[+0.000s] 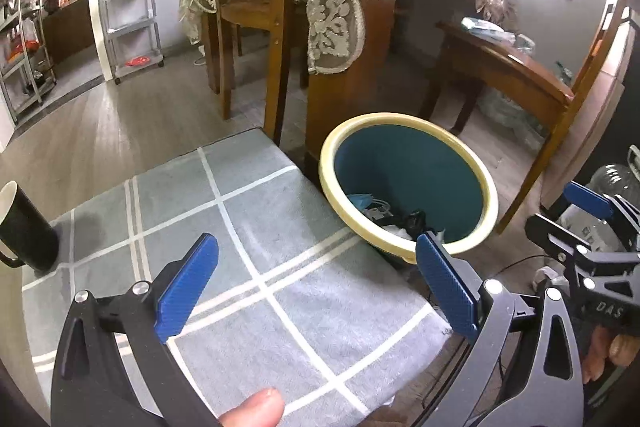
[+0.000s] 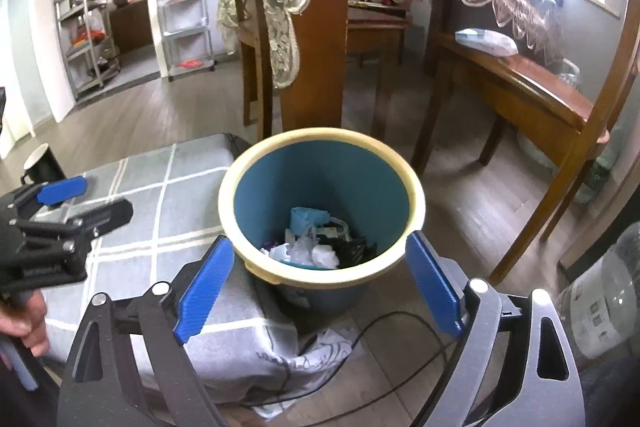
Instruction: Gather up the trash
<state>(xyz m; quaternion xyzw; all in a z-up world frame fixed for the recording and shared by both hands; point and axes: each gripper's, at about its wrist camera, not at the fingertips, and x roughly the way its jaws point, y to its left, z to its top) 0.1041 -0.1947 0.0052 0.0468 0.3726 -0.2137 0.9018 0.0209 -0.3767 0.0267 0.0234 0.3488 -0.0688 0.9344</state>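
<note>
A blue waste bin with a cream rim (image 1: 408,121) (image 2: 320,137) stands on the floor beside a low table under a grey checked cloth (image 1: 248,227) (image 2: 160,211). Crumpled white paper, a blue scrap and dark bits of trash (image 2: 316,243) lie at its bottom. My left gripper (image 1: 316,247) is open above the cloth, nothing between its blue pads, its right pad near the bin's rim. My right gripper (image 2: 318,247) is open over the bin's near rim, holding nothing. Each gripper appears in the other's view: the right gripper (image 1: 588,211), the left gripper (image 2: 80,195).
A black mug (image 1: 24,227) (image 2: 42,163) stands on the cloth's far left. A black cable (image 2: 400,347) trails on the floor by the bin. Wooden table legs and a lace cloth (image 1: 344,7) hang behind; a wooden bench (image 1: 508,67), a clear bottle (image 2: 608,291), metal shelves (image 1: 132,7).
</note>
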